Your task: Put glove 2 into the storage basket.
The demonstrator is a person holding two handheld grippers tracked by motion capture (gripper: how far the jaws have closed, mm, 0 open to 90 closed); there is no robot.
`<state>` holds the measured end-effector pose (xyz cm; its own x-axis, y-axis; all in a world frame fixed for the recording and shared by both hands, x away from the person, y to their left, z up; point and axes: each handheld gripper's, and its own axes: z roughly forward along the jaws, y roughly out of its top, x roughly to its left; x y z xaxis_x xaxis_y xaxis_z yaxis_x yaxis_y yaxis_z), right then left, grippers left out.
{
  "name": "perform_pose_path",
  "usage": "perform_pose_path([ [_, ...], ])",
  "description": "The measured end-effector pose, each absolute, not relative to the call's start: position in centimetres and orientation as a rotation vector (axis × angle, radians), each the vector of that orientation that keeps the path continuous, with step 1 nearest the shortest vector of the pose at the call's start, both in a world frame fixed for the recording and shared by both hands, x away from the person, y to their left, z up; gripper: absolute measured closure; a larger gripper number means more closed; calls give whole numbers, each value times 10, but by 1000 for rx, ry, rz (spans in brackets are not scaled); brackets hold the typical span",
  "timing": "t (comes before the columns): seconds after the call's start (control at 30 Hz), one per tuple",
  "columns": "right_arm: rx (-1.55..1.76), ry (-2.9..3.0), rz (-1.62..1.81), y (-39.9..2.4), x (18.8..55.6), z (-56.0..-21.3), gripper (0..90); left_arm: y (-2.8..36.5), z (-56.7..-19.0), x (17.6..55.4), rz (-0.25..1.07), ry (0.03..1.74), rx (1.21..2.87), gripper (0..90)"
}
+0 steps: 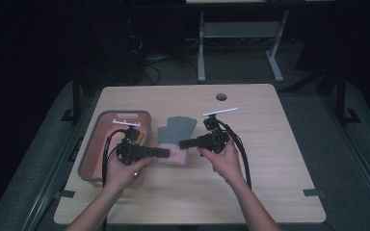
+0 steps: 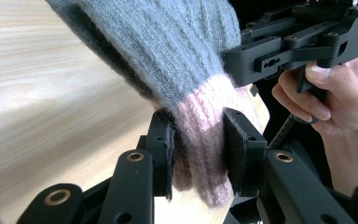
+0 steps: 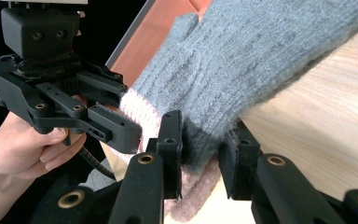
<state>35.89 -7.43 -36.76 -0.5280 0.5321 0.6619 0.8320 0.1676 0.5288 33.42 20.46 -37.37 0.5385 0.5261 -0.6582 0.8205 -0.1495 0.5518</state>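
Both hand-held grippers pinch the glove point(image 1: 174, 139) cuff, seemingly mid-table.

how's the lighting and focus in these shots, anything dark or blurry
High view: dim overall, room behind the table nearly black, glove soft but readable. Left gripper view: bright, knit of the glove sharp, nearest parts of the left gripper blurred. Right gripper view: bright tabletop, dark backdrop, right gripper slightly soft.

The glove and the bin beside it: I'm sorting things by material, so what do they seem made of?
The glove looks like knitted wool or acrylic yarn, soft and fuzzy: grey ribbed stitches, a pink cuff, stray fibres at the edges. The bin seems to be moulded plastic with a matte look, grey at its rounded rim and orange inside, though that is less certain.
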Motion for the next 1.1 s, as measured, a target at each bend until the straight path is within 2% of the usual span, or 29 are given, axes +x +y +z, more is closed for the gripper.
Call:
perform_pose_path([
  [1.1, -1187, -2158, -1302, -18, 382, -339, 711, 261, -345, 334, -324, 1171, 1749, 662],
])
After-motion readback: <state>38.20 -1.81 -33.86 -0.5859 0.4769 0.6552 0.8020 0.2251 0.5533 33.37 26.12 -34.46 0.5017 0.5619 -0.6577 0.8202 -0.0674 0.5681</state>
